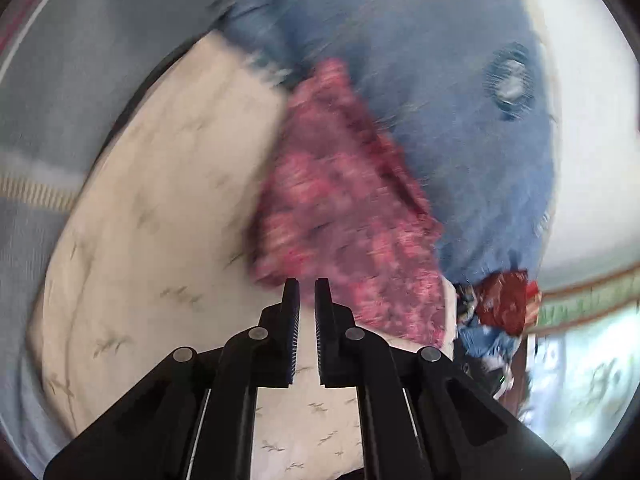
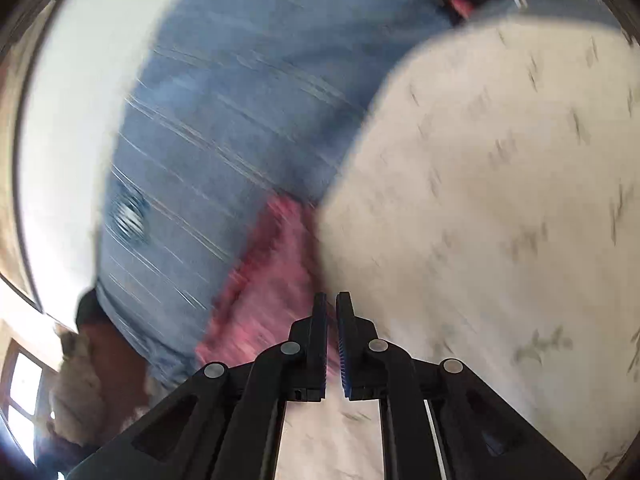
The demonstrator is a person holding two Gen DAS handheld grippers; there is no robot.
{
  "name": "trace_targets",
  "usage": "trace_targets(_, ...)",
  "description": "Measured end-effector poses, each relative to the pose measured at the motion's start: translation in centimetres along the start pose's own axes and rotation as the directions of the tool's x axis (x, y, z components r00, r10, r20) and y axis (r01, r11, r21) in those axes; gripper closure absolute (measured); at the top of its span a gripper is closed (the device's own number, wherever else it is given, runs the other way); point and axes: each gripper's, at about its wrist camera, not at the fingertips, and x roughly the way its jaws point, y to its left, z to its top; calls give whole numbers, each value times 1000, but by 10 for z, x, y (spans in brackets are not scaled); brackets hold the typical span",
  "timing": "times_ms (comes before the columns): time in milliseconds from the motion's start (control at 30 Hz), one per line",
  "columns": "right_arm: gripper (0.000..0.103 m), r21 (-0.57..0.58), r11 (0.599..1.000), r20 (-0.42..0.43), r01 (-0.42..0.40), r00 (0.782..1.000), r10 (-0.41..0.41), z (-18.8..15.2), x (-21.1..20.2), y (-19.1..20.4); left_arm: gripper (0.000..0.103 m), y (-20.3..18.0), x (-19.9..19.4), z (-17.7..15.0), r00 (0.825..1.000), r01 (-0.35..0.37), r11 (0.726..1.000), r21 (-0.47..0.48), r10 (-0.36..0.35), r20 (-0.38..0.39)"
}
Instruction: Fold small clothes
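A: Largest first. A cream cloth point(image 1: 160, 200), printed with small grey sprigs, is covering most of the near surface; I cannot tell whether it is a sheet or a pillow. A blue woven fabric point(image 1: 460, 120) is lying beyond it, far and right in the left wrist view, carrying a round stitched motif point(image 1: 510, 80).

B: And the garment?

A: A small red-and-pink patterned garment point(image 1: 340, 208) is lying between the two, touching the cream cloth's edge and overlapping the blue. It is looking soft, thin and mottled, roughly triangular, though motion blur is hiding its true outline.

B: Fingers?

A: The left gripper point(image 1: 306, 292) is showing its fingers nearly pressed together, a thin slit between, right at the garment's near edge. The right gripper point(image 2: 331, 306) is reading the same, at the pink cloth's near right border. Whether either is pinching fabric, I cannot tell.

B: Progress?

A: Judging it early. No crisp fold is showing; the garment is looking loose. Folding and squaring are probably all remaining. A heap of coloured clothes point(image 1: 500, 304) at the far right is seemingly waiting.
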Motion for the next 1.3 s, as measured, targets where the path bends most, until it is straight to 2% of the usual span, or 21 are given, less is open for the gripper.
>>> trace_targets(33, 94, -21, 1000, -6, -19, 1000, 19, 3, 4, 9, 87, -13, -1, 6, 1000, 6, 999, 31, -6, 12)
trace_targets(100, 93, -75, 995, -44, -59, 997, 56, 3, 22, 33, 49, -37, 4, 19, 999, 0, 995, 96, -4, 37)
trace_targets(133, 90, -101, 992, -68, -70, 996, 63, 0, 34, 45, 44, -49, 11, 27, 998, -19, 993, 120, 12, 60)
trace_targets(300, 83, -255, 967, -143, -23, 990, -14, -27, 103, 82, 42, -62, 78, 62, 998, -64, 987, 146, 63, 7)
trace_targets(367, 66, -319, 939, -145, 125, 973, -179, -38, 135, 73, 42, -48, 114, 67, 985, -163, 976, 142, 168, -25)
trace_targets(400, 67, -328, 921, -169, 211, 946, -277, -44, 151, 59, 44, -38, 125, 67, 979, -194, 971, 139, 201, -40)
trace_targets(467, 69, -324, 928, -126, 184, 964, -235, -46, 144, 58, 43, -31, 125, 65, 986, -167, 973, 161, 167, 13)
trace_targets(600, 67, -358, 921, -97, 156, 974, -203, -44, 120, 80, 42, -26, 104, 61, 999, -46, 990, 136, 48, -6)
trace_targets(633, 64, -411, 896, -58, 168, 976, -210, -48, 113, 89, 42, -25, 100, 60, 999, -44, 988, 146, 43, 5)
trace_targets(667, 50, -454, 868, -43, 201, 968, -247, -53, 114, 94, 39, -23, 99, 57, 995, -96, 983, 159, 95, 19)
trace_targets(700, 41, -484, 843, -50, 234, 954, -294, -56, 118, 95, 39, -23, 103, 54, 989, -149, 975, 166, 149, 13)
trace_targets(733, 30, -525, 800, -98, 290, 913, -395, -65, 134, 90, 39, -24, 110, 51, 983, -178, 966, 188, 184, -14)
trace_targets(867, 31, -678, 639, -29, 363, 856, -517, -93, 141, 105, 39, -52, 108, 27, 948, -292, 888, 355, 317, -15)
trace_targets(967, 29, -593, 709, 15, 382, 885, -465, -107, 108, 112, 37, -60, 84, 5, 971, -206, 909, 362, 234, -36)
trace_targets(1000, 28, -581, 693, 32, 427, 862, -505, -112, 105, 106, 33, -58, 82, -3, 964, -232, 904, 358, 262, -35)
trace_targets(1067, 22, -604, 632, 21, 486, 802, -597, -123, 110, 92, 33, -45, 94, -15, 921, -330, 874, 357, 381, -79)
trace_targets(1100, 22, -644, 585, 83, 493, 805, -587, -132, 106, 98, 33, -42, 95, -18, 911, -346, 860, 375, 404, -85)
trace_targets(1133, 19, -664, 544, 88, 513, 776, -624, -138, 108, 101, 33, -46, 89, -25, 909, -361, 839, 407, 414, -47)
trace_targets(1200, 14, -610, 576, 42, 545, 748, -663, -135, 105, 102, 33, -49, 75, -33, 903, -369, 834, 409, 427, -56)
trace_targets(1233, 7, -563, 605, -42, 563, 712, -701, -132, 104, 99, 33, -51, 67, -35, 916, -336, 853, 399, 394, -73)
trace_targets(1300, 10, -521, 627, -98, 578, 690, -717, -129, 94, 101, 33, -51, 43, -38, 944, -272, 883, 382, 322, -72)
